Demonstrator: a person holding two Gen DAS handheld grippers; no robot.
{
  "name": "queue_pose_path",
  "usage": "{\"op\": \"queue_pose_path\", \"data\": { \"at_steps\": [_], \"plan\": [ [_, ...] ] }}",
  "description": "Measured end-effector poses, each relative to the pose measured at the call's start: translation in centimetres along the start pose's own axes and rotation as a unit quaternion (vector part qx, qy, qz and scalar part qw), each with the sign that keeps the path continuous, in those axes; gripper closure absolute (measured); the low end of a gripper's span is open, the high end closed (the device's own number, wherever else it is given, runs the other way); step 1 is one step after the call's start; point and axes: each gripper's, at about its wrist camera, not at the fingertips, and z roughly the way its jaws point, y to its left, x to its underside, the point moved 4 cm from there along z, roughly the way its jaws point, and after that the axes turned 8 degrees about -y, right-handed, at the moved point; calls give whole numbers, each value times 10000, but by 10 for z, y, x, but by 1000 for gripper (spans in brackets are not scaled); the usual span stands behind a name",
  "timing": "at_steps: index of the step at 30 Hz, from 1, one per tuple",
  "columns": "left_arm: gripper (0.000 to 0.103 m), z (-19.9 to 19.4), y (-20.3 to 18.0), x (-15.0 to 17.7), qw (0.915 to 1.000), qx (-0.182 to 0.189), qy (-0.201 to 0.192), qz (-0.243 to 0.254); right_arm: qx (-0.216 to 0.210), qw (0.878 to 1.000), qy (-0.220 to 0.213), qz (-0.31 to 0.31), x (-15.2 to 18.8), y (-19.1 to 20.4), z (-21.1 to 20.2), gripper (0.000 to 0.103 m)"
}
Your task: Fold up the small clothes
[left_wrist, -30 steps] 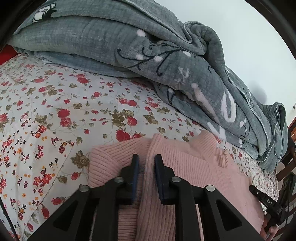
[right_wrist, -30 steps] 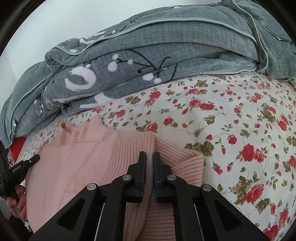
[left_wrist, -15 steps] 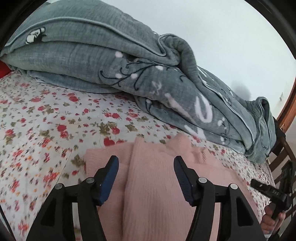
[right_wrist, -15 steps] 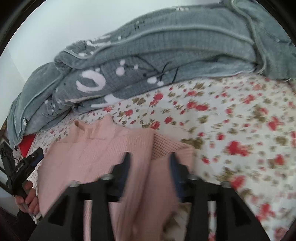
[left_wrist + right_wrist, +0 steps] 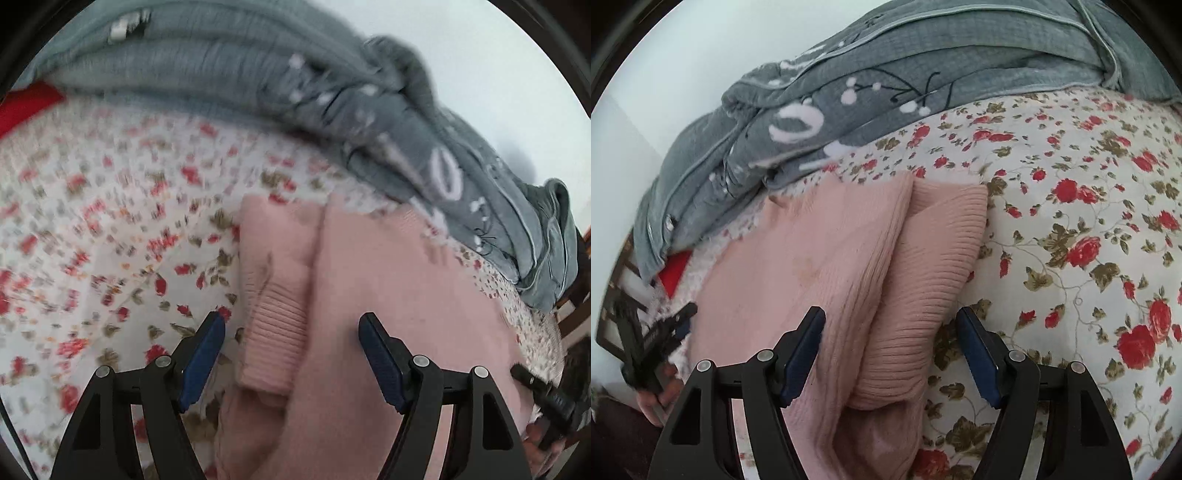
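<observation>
My left gripper (image 5: pixel 291 325) has its jaws opening, spread wide over the folded sleeve of the pink knit sweater (image 5: pixel 388 295), pads clear of the cloth. My right gripper (image 5: pixel 890 321) is opening too, jaws wide apart, straddling the sweater's other ribbed sleeve without pinching it. The sweater lies flat on the rose-print bedsheet (image 5: pixel 1089 229), sleeves folded in. Beyond it, a bunched grey blanket (image 5: pixel 886 74) lies along the white wall (image 5: pixel 480 44).
</observation>
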Motion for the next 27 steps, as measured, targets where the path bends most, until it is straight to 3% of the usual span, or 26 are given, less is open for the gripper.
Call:
{"op": "queue_pose_path", "data": {
  "at_steps": [3, 7, 8, 9, 10, 12, 13, 17, 23, 27],
  "plan": [
    [32, 5, 13, -5, 9988, 310, 54, -380, 111, 9997, -60, -194, 2, 5, 2, 28],
    [37, 6, 12, -1, 9992, 324, 31, -224, 260, 9985, -119, -477, 5, 11, 7, 27],
    [42, 5, 9, 0, 9994, 300, 9, -147, 308, 9979, -125, -555, 5, 12, 8, 31],
    [56, 5, 6, 3, 9992, 382, 6, -66, 317, 9977, -132, -590, 5, 12, 9, 35],
    [63, 6, 3, 3, 9991, 415, 4, -40, 287, 9975, -150, -622, 5, 13, 9, 53],
    [77, 3, 0, 3, 9991, 424, -99, -5, 151, 9977, -193, -636, 6, 15, 7, 69],
    [79, 1, -2, 3, 9989, 453, -138, 9, 139, 9977, -226, -632, 5, 15, 7, 76],
    [80, -7, -3, 3, 9986, 481, -232, -58, 30, 9983, -179, -546, 2, 13, 2, 81],
    [80, -18, -17, 10, 9930, 1114, -105, -387, 79, 9962, -423, -757, 0, 15, -27, 82],
    [80, -19, -43, 23, 9904, 1346, 94, -284, 136, 9961, -583, -651, -6, -3, -56, 82]
  ]
}}
